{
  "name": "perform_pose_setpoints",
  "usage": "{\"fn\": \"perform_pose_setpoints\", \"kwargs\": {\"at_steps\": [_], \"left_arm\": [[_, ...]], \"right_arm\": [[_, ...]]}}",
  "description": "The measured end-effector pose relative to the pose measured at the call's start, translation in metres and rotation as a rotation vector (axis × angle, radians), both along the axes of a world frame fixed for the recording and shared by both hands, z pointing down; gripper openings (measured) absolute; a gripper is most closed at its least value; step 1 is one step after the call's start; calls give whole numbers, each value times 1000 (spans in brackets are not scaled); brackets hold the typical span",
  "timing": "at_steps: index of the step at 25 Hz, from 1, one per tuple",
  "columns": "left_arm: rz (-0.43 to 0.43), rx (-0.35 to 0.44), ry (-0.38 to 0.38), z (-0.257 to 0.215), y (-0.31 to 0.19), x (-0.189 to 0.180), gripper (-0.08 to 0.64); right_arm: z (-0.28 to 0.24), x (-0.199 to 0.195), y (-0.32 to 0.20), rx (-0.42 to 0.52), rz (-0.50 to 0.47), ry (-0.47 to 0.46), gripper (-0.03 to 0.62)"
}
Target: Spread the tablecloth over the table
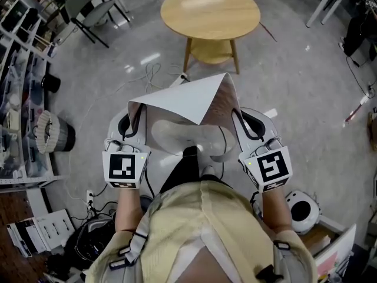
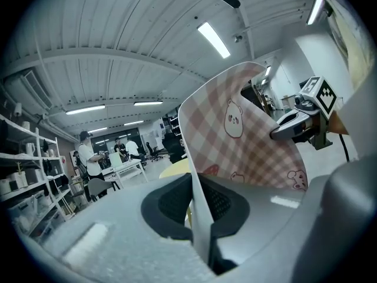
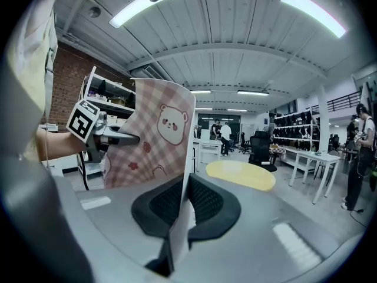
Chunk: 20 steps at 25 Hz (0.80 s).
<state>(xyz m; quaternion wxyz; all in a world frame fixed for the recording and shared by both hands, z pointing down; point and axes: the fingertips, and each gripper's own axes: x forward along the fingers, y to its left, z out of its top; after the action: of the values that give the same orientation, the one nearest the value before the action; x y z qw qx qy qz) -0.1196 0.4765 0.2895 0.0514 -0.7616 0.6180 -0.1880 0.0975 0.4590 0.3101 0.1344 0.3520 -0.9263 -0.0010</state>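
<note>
My left gripper (image 2: 197, 202) is closed tight on one edge of the tablecloth (image 1: 188, 99), with only the thin sheet between its jaws. My right gripper (image 3: 178, 211) pinches the opposite edge in the same way. I hold it at two sides on purpose, because with one grip only the sheet would hang down and I could not open it flat. The tablecloth is in the air in front of my body, between the two grippers, and touches neither the floor (image 1: 294, 93) nor the table (image 1: 210, 13). The round wooden table stands well ahead of me and nothing lies on its top. Because the grippers are rather near to each other, the sheet cannot lie straight, so it bends upward into a peak like a small tent. In the head view its plain white back is on top. In both gripper views I see the inner face, pink checks with little bears on it. Both grippers point almost level, and so the sheet rises up from the jaws instead of falling. It keeps its curve without support, so I judge that it is a little stiff, maybe coated, and that it will slide easily over the wood. In my judgement the spreading itself is not yet begun. I must first bring the sheet over the table, then draw the grippers apart to flatten the peak. The danger I see is that so thin an edge slips out of one jaw when I pull.
</note>
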Motion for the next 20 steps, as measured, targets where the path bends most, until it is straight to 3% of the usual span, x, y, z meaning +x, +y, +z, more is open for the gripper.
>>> {"fn": "perform_pose_setpoints", "kwargs": {"at_steps": [10,20], "left_arm": [[77,-23,28,25,-72,1,8],[228,-65,18,28,-188,-13,8]], "right_arm": [[19,2,-36,-24,57,59,9],[19,-11,-135,-72,97,81,9]]}}
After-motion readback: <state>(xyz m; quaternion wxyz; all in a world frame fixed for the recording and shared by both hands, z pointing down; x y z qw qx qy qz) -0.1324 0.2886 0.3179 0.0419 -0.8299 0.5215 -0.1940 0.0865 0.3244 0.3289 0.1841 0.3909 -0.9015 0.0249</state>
